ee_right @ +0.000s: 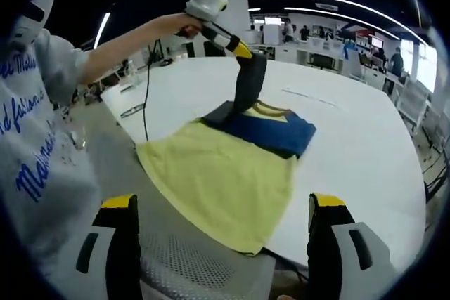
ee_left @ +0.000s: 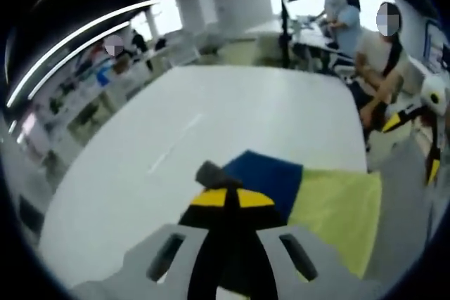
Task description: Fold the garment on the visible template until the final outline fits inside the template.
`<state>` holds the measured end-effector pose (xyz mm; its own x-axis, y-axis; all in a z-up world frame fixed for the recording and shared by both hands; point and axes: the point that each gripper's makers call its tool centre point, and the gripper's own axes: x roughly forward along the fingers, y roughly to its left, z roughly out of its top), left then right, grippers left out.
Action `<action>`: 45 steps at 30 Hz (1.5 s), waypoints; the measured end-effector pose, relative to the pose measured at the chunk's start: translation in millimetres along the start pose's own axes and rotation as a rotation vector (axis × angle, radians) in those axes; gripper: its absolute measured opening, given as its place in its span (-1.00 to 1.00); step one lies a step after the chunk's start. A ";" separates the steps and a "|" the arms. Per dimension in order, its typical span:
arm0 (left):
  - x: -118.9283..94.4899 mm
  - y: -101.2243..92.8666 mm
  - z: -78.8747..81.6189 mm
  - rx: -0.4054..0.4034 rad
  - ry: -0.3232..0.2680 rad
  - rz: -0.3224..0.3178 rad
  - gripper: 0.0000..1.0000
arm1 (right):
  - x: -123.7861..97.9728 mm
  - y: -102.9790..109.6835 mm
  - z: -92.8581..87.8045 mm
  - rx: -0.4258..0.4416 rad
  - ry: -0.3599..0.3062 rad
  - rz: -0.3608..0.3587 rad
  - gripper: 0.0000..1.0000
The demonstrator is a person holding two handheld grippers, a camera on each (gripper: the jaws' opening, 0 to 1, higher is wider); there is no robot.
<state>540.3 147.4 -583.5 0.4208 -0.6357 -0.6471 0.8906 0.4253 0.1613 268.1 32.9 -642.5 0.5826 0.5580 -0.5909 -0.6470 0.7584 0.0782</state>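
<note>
Yellow-tipped fingers of the right gripper (ee_right: 221,233) stand wide apart with nothing between them, hanging back over the near hem of the shirt (ee_right: 225,173). It is a yellow and blue shirt lying on the white bench (ee_right: 351,138), with its yellow part drooping over the near edge. The left gripper (ee_right: 247,69) has its fingers closed on a dark sleeve (ee_right: 246,86), lifted up from the blue part. I cannot make out any template under the cloth. If the sleeve is pulled too far, the overhanging hem could drag the shirt off the bench, or the fold may land crooked.
</note>
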 end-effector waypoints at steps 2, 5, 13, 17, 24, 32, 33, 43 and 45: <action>7.9 -3.2 -2.7 -0.011 0.007 -0.005 -1.00 | 0.4 0.4 -0.9 -0.001 0.002 0.002 0.99; 15.8 -8.7 -5.4 -0.025 0.016 -0.011 -1.00 | 0.3 1.3 -1.7 0.003 0.001 0.005 0.99; 32.5 -22.8 -12.6 -0.038 0.033 -0.037 -1.00 | -0.1 2.2 -3.1 0.011 0.000 0.004 0.99; 43.8 -16.0 -14.2 -0.057 0.032 -0.036 -1.00 | -0.5 0.3 -5.2 0.020 0.001 -0.004 0.99; 58.6 -18.7 -14.9 -0.072 0.029 -0.047 -1.00 | -2.8 -2.3 -10.3 0.034 0.007 -0.018 0.99; 78.5 -22.3 -11.1 -0.082 0.033 -0.056 -1.00 | -5.6 -4.3 -12.2 0.047 -0.001 -0.033 0.99; 80.1 -22.9 -11.4 -0.084 0.032 -0.059 -1.00 | -5.8 -4.9 -13.8 0.049 0.001 -0.035 0.99; 106.8 -41.3 -23.9 -0.112 0.066 -0.090 -1.00 | -11.6 -7.7 -20.2 0.068 0.006 -0.055 0.99; 111.8 -47.1 -26.3 -0.116 0.072 -0.092 -1.00 | -12.3 -8.3 -21.0 0.072 0.006 -0.058 0.99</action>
<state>540.8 73.3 -683.1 0.3208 -0.6294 -0.7078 0.8973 0.4411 0.0145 256.0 12.7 -652.8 0.6153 0.5106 -0.6006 -0.5751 0.8118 0.1011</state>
